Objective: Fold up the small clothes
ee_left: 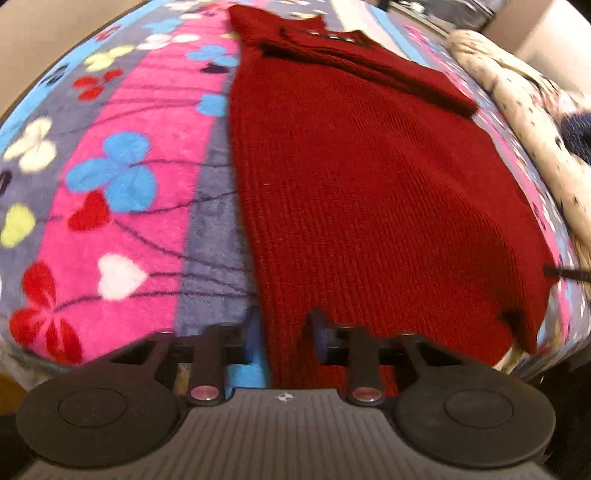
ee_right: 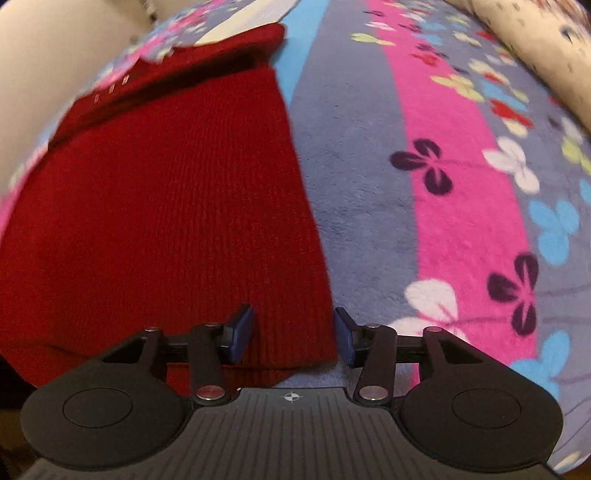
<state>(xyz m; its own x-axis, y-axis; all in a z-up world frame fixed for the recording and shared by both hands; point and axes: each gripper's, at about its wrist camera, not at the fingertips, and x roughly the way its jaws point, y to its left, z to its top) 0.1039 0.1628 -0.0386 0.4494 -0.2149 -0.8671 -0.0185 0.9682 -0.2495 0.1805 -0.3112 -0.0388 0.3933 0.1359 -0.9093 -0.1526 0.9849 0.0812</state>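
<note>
A dark red knitted garment (ee_left: 369,192) lies flat on a flowered fleece blanket (ee_left: 129,147), its top part folded across at the far end. My left gripper (ee_left: 282,332) stands open at the near hem's left corner, with the cloth edge between its fingers. In the right wrist view the same garment (ee_right: 166,206) fills the left half. My right gripper (ee_right: 293,332) is open around the near right corner of the hem, blue pads (ee_right: 242,332) on either side of the cloth.
The striped pink, grey and blue blanket (ee_right: 443,184) covers the whole bed. A cream spotted pillow or quilt (ee_left: 524,122) lies along the right side and also shows in the right wrist view (ee_right: 535,48). A white sheet (ee_right: 251,18) lies beyond the garment.
</note>
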